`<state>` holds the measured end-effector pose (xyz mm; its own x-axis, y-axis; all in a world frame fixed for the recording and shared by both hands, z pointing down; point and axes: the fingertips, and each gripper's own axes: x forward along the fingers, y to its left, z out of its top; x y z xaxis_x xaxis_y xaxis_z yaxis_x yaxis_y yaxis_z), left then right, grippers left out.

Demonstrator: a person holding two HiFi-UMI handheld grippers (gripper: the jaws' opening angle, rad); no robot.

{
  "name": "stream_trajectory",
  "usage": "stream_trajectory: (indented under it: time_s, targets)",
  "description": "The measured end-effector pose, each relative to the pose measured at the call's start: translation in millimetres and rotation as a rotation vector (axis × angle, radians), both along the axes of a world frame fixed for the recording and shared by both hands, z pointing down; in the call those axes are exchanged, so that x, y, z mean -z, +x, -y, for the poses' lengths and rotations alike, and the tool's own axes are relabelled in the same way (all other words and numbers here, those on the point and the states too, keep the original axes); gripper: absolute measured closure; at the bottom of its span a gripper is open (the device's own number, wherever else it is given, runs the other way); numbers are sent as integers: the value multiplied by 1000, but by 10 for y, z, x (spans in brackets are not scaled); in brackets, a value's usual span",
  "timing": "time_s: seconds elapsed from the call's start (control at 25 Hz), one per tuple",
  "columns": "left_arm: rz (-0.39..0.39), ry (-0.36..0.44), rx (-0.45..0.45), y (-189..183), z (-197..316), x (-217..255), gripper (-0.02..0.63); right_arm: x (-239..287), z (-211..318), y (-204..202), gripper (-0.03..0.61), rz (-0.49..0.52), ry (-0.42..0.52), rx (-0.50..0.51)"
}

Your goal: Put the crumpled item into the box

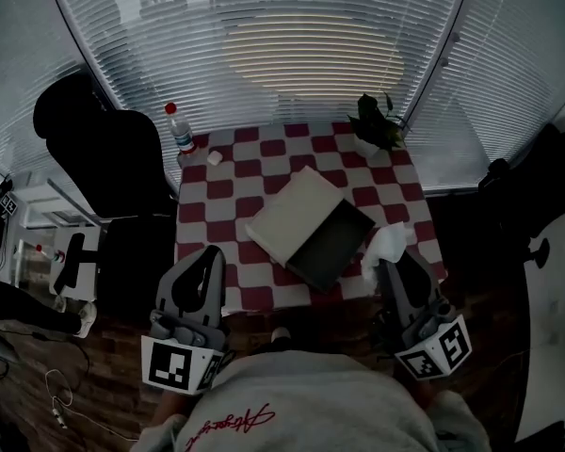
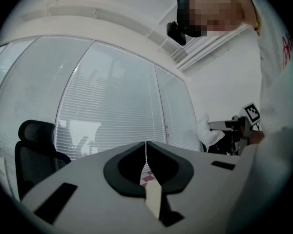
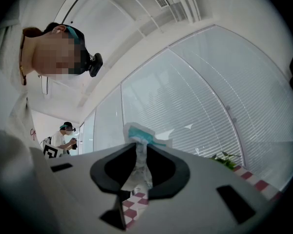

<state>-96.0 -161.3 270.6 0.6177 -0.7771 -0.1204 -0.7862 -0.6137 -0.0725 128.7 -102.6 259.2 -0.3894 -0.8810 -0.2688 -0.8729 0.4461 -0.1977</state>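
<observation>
Right gripper (image 3: 138, 147): jaws clamped on the crumpled white paper wad with a teal patch (image 3: 138, 165); the wad sticks out past the tips. In the head view the wad hangs over the near right edge of the red-and-white checkered tablecloth (image 1: 254, 172), just beside the box's near right corner, not in it. The open rectangular box with pale lid and dark interior (image 1: 331, 245) sits mid-table, turned diagonal. Left gripper (image 2: 145, 147): jaws shut tip to tip, empty, at the near left table edge. 1 clear plastic bottle with red cap (image 1: 179, 132) stands at the far left corner, 1 small green potted plant (image 1: 377, 125) at the far right. A black office chair (image 1: 104, 149) is left of the table.
</observation>
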Motion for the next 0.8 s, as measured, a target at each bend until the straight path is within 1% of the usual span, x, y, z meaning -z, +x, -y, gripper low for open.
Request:
stream_trajectory:
  time_s: [0.2, 0.36, 0.56, 0.8]
  targets:
    - [0, -34, -12, -37, 146, -59, 594, -34, 145, -80, 500, -4, -15, -2]
    - [-4, -12, -12, -69, 228, -78, 594, -62, 207, -84, 500, -4, -18, -13]
    - [-18, -36, -10, -39, 280, -133, 594, -98, 266, -60, 500, -16, -38, -13]
    - [-27, -43, 9, 36, 285, -107, 594, -64, 296, 44, 500, -32, -42, -4]
